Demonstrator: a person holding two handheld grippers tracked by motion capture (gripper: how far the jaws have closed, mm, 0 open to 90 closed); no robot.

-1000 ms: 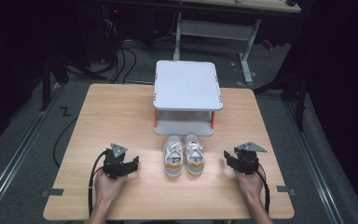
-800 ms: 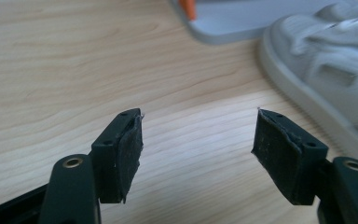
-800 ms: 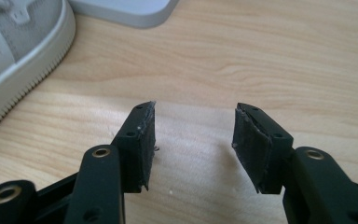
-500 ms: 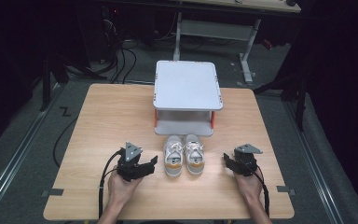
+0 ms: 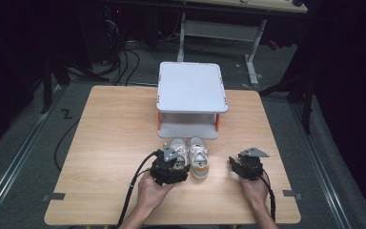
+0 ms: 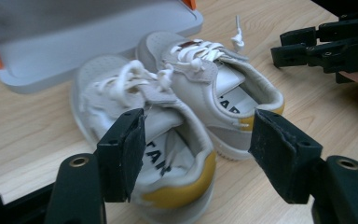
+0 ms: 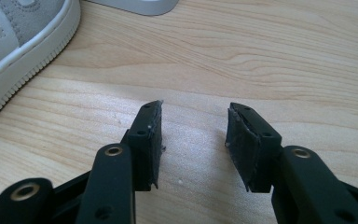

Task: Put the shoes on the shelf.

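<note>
Left gripper (image 6: 198, 154) over left shoe (image 6: 144, 140) heel, jaws spread and just been closing, shoe between them, pads not pressing. Shoes side by side on table (image 5: 109, 129) before rack (image 5: 190, 95). Right gripper (image 7: 193, 140) jaws spread, closing, nothing between.

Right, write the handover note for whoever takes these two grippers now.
Left gripper: jaws open and just been closing, astride the heel of the left shoe with the pads not yet pressing on it.
Right gripper: jaws open and just been closing, nothing between them, over bare table to the right of the pair.
Things: both small white shoes with yellow heels stand side by side, toes toward the grey two-tier rack; the right shoe is untouched.
Done: left gripper brought to the left shoe.
Left: probably close on it, lift it, and deal with the right shoe. The rack looks the likely place.
</note>
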